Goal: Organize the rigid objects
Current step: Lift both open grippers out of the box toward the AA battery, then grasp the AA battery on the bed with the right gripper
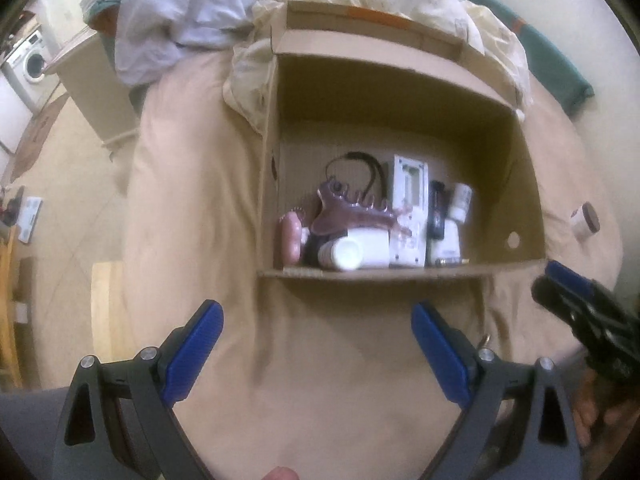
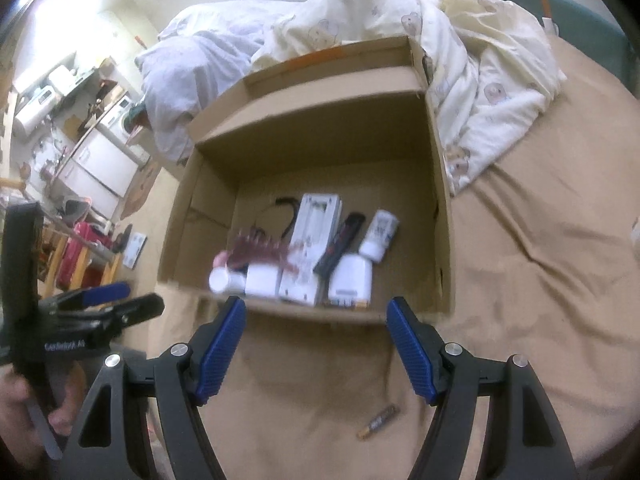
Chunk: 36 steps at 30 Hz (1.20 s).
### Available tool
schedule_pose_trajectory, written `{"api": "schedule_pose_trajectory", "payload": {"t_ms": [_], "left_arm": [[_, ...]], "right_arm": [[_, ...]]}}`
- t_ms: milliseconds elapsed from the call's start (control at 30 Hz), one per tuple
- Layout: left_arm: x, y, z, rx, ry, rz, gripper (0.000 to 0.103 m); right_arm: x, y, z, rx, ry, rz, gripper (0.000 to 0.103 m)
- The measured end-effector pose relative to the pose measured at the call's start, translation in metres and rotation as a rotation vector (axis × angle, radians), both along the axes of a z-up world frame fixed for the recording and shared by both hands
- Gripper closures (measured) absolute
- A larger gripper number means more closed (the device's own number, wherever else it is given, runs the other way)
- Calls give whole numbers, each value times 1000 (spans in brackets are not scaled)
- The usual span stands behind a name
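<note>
Bed with a tan, softly creased fitted sheet [image 2: 540, 280] carries everything; crumpled cream duvet with a bear print [image 2: 480, 80] is bunched behind the box. Open brown corrugated cardboard box [image 2: 436, 208], flaps up, stiff walls, sits on the sheet. Inside, packed along the near wall: flat white rectangular plastic device [image 2: 308, 248], white squat bottle [image 2: 352, 280], white capped cylinder lying on its side [image 1: 344, 254], small white printed tube [image 2: 380, 232], black slim stick [image 2: 340, 248], glossy maroon toothed hair claw [image 1: 348, 212], pink bumpy roller [image 1: 292, 236], thin black looped cord [image 1: 352, 160]. Still outside the box: a small white jar with a dark brown lid [image 1: 586, 222] on the sheet to the right, and a small gold-and-brown battery [image 2: 378, 422] lying near the right hand-held gripper [image 2: 316, 344]. Both it and the left hand-held gripper [image 1: 316, 344] have ribbed blue pads apart, nothing between them. Risk, judged: the battery is round and thin on yielding fabric, so wide pads could pinch sheet or roll it away; the smooth jar may slip sideways.
</note>
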<state>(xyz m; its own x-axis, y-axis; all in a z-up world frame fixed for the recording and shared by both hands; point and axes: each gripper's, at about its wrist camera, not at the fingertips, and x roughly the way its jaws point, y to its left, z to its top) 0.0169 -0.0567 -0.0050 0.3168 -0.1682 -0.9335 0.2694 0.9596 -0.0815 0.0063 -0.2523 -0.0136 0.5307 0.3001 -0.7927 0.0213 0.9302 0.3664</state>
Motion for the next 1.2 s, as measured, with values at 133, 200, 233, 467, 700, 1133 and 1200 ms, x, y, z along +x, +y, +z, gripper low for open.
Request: {"api": "schedule_pose_trajectory", "payload": {"t_ms": [133,200,233,467,700,1133,1200], "left_arm": [[-4,1,-4,22,-18,-6,9],[-4,1,-8,34,-8,-1,9],[-4,0,-9,37,-3,0,9],[-4,4,-13,62,-3,9,9],[6,13,-20,42,36,73,9],[8,3,-25,57,45,37,9],[10,3,-27,54,56,41,9]], "right_arm": [[-13,1,-9,-34,28,5,26],[-17,-1,-15,-55,47,-2,26],[-18,-2,-17,-58,55,-7,26],[-11,-2,-37,-41,132,-10,26],[-5,-8,-54,22,206,-21,26],[-9,16,-101,-138,473,89,28],[-8,25,-95,-177,462,161,28]]}}
